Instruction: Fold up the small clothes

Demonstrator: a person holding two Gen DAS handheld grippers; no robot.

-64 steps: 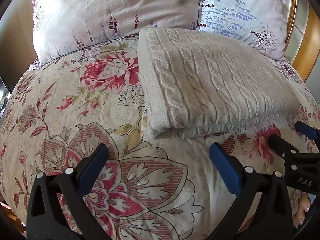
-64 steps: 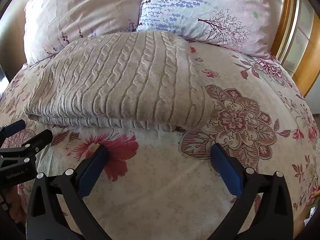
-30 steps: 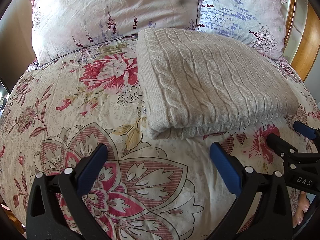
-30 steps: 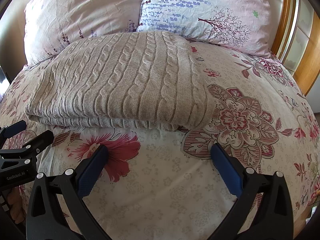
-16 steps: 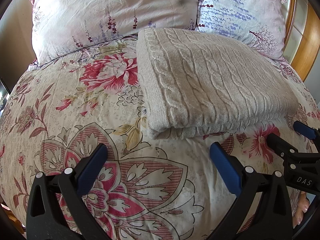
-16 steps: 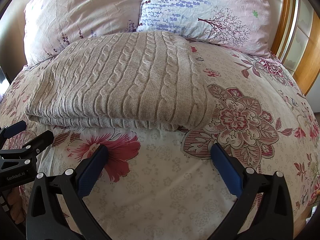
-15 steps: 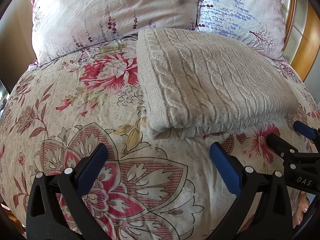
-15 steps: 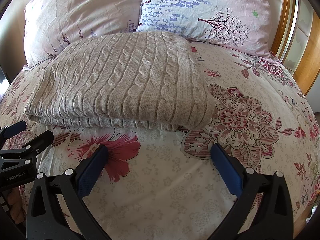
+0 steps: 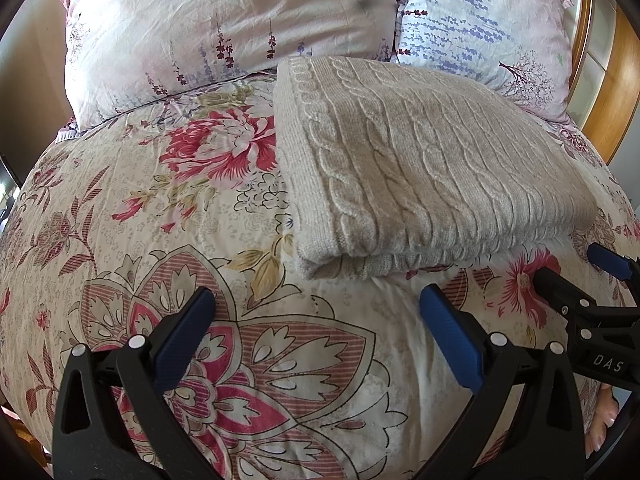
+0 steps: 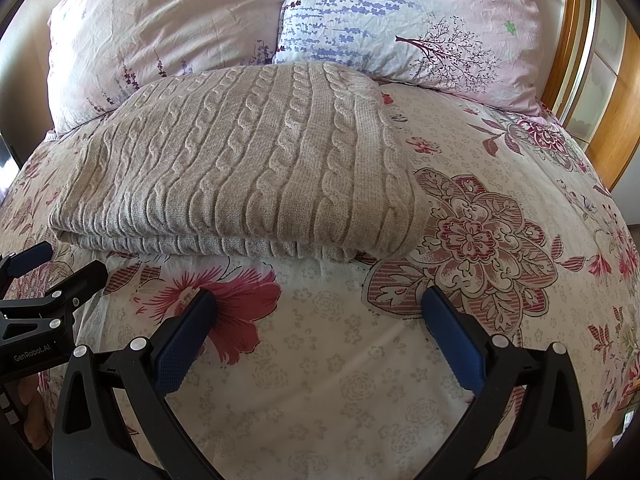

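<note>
A beige cable-knit sweater (image 9: 420,168) lies folded into a flat rectangle on the floral bed cover, its near edge showing two stacked layers. From the other side the same sweater (image 10: 248,172) fills the middle of the right wrist view. My left gripper (image 9: 316,316) is open and empty, just short of the sweater's near left corner. My right gripper (image 10: 318,312) is open too, holding nothing, a little in front of the near right corner. The right gripper (image 9: 576,276) shows at the edge of the left wrist view, and the left gripper (image 10: 52,272) at the edge of the right wrist view.
Two flowered pillows (image 9: 224,28) (image 10: 400,16) lean up behind the sweater. A wooden bed frame (image 10: 612,92) runs along the right. The floral bed cover (image 10: 500,240) spreads wide to the right of the sweater and the bed cover (image 9: 140,200) to its left.
Almost nothing has changed; both grippers hold the same open stance, with only a slight shift of view since two seconds ago. The sweater lies still.
</note>
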